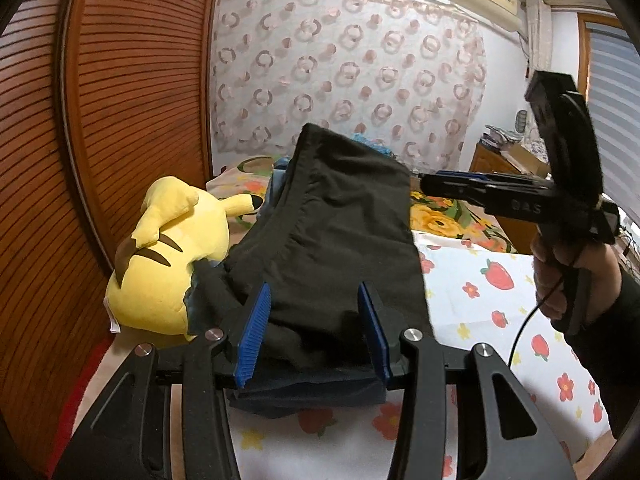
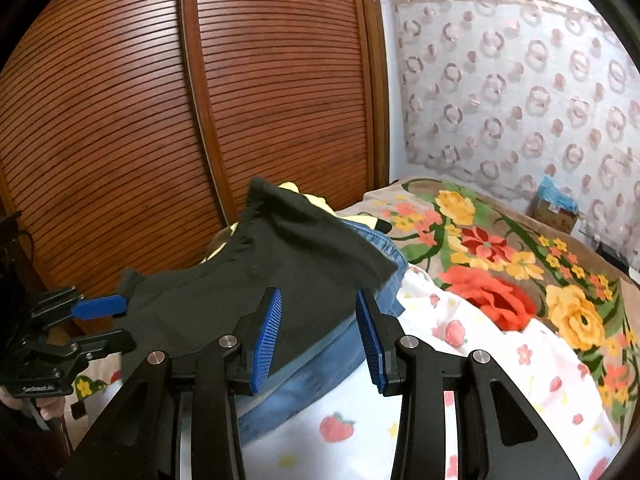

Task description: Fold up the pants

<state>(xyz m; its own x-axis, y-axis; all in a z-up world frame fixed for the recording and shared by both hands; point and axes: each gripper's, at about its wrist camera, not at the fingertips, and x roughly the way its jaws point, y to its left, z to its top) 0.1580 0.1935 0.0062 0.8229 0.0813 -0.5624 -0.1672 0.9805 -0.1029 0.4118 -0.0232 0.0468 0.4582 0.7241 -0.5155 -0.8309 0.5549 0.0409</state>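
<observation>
Resting folded on the jeans (image 2: 320, 364), the pants (image 1: 340, 240) need squaring at the edges; both the left claw (image 1: 316, 332) and the right claw (image 2: 318, 338) stand released, grasping nothing.

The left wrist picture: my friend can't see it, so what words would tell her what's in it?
Black pants lie in a heap on a bed with a strawberry-print sheet, and the left gripper hangs open just over their near edge. A yellow plush toy lies beside the pants on the left, and the right gripper reaches in from the right.
</observation>
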